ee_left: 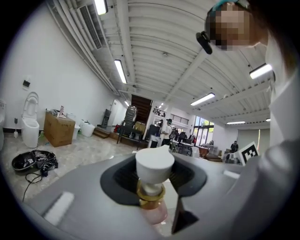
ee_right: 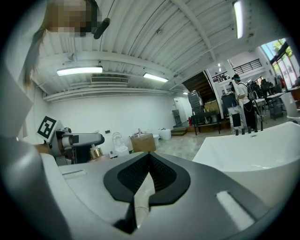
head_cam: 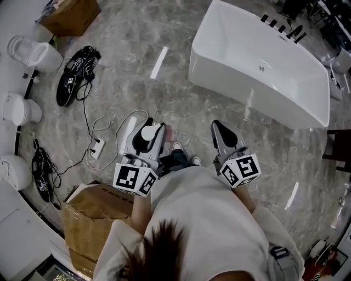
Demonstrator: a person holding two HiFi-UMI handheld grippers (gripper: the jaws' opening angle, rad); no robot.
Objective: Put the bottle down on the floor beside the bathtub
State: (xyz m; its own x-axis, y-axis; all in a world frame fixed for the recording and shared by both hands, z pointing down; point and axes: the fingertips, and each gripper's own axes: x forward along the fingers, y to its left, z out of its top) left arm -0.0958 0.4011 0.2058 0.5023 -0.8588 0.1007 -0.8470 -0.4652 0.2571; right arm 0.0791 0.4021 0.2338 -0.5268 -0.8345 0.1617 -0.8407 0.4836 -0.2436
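Note:
The bottle [head_cam: 148,132] has a round white cap [ee_left: 154,165], a gold collar and a pink body. It stands upright between the jaws of my left gripper [head_cam: 143,138], which is shut on its neck just below the cap. My right gripper [head_cam: 218,129] is beside it on the right, level with it; its black pads [ee_right: 140,176] meet at the tips with nothing between them. The white bathtub [head_cam: 258,60] stands ahead and to the right on the marble floor, and its rim [ee_right: 253,150] shows close by in the right gripper view.
A cardboard box [head_cam: 90,219] sits by my left side, another [head_cam: 71,15] at the far left. White toilets [head_cam: 33,55] line the left wall. Black cable bundles [head_cam: 77,77] and a power strip [head_cam: 98,148] lie on the floor. Black taps [head_cam: 282,27] rise from the tub's far edge.

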